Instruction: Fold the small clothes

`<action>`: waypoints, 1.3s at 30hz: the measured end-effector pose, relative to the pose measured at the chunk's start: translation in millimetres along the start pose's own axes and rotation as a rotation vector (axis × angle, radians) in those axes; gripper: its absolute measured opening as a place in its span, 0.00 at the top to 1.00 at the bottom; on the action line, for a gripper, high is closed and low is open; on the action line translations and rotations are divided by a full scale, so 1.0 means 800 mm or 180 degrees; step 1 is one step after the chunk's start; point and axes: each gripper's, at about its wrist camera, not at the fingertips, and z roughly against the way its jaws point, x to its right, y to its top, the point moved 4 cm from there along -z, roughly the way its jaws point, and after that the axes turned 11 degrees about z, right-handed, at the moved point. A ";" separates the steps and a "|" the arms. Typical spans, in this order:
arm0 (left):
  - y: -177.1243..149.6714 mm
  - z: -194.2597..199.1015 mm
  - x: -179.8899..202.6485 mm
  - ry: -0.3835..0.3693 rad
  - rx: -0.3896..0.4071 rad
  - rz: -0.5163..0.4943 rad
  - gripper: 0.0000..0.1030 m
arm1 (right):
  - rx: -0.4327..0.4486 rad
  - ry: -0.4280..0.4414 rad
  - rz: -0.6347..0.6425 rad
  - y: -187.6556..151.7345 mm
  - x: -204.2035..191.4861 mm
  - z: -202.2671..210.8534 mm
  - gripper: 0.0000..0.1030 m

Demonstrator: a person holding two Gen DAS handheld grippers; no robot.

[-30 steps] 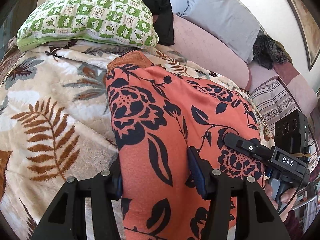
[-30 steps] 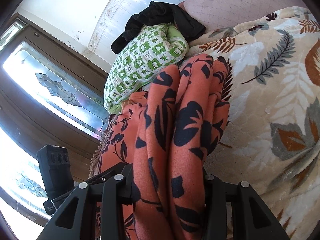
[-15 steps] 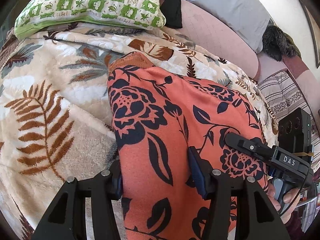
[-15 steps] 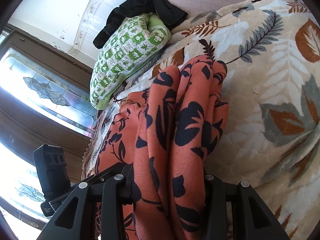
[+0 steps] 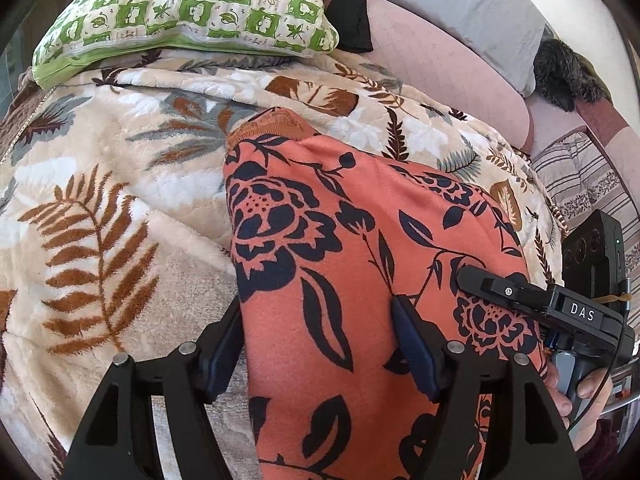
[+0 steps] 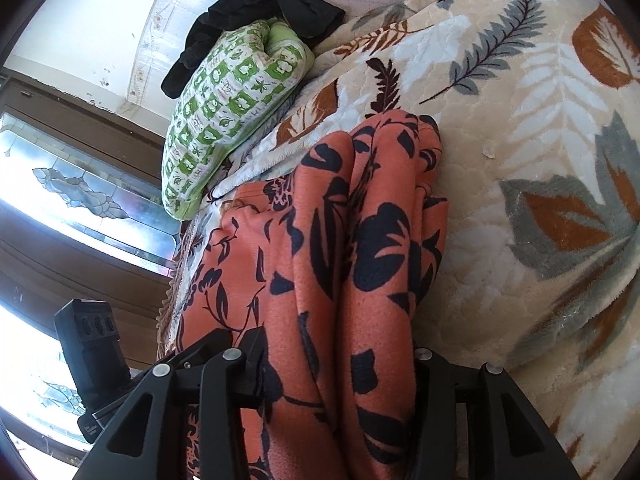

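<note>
Left view: I'm laying the garment [image 5: 360, 264] flat on the blanket [image 5: 120, 208]. My left gripper [image 5: 316, 344] has just been opening, jaws loose around the cloth. Next I must draw clear. Pillow [image 5: 184, 8] lies well beyond.

Right view: my right gripper [image 6: 336, 368], also just been opening, straddles bunched garment [image 6: 360, 264]; grip uncertain. Nothing blocks.

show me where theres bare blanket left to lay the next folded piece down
Free: the leaf-print blanket between the orange flowered garment and the green checked pillow, and the wide stretch on the garment's other side. Crowded: the head of the bed, with the pillow, black clothes and grey cushion.
</note>
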 end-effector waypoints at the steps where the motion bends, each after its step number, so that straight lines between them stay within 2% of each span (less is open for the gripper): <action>1: 0.000 0.000 -0.001 0.0000 -0.0007 0.0013 0.28 | -0.0003 0.0002 -0.0014 -0.001 0.001 0.000 0.52; 8: -0.001 0.002 -0.007 0.0198 0.0046 0.0069 0.14 | -0.0064 -0.0037 -0.0120 -0.003 0.009 0.003 0.42; 14: -0.008 0.015 -0.003 0.0436 0.0159 0.0044 0.13 | -0.0005 -0.0169 -0.0033 -0.010 0.005 0.027 0.40; 17: -0.016 0.032 0.006 0.0715 0.0351 -0.0107 0.13 | 0.0085 -0.0356 0.0066 -0.015 0.001 0.050 0.38; 21: -0.031 0.069 0.022 0.1219 0.0724 -0.0296 0.13 | 0.0251 -0.0691 0.0281 -0.026 -0.014 0.090 0.36; 26: -0.057 0.125 0.042 0.1492 0.1040 -0.0376 0.12 | 0.0510 -0.0994 0.0573 -0.061 -0.047 0.145 0.35; 31: -0.077 0.183 0.063 0.1529 0.1267 -0.0433 0.10 | 0.0815 -0.1191 0.0841 -0.079 -0.088 0.200 0.34; 39: -0.088 0.287 0.092 0.1493 0.1718 -0.0341 0.09 | 0.1252 -0.1249 0.1169 -0.096 -0.164 0.282 0.28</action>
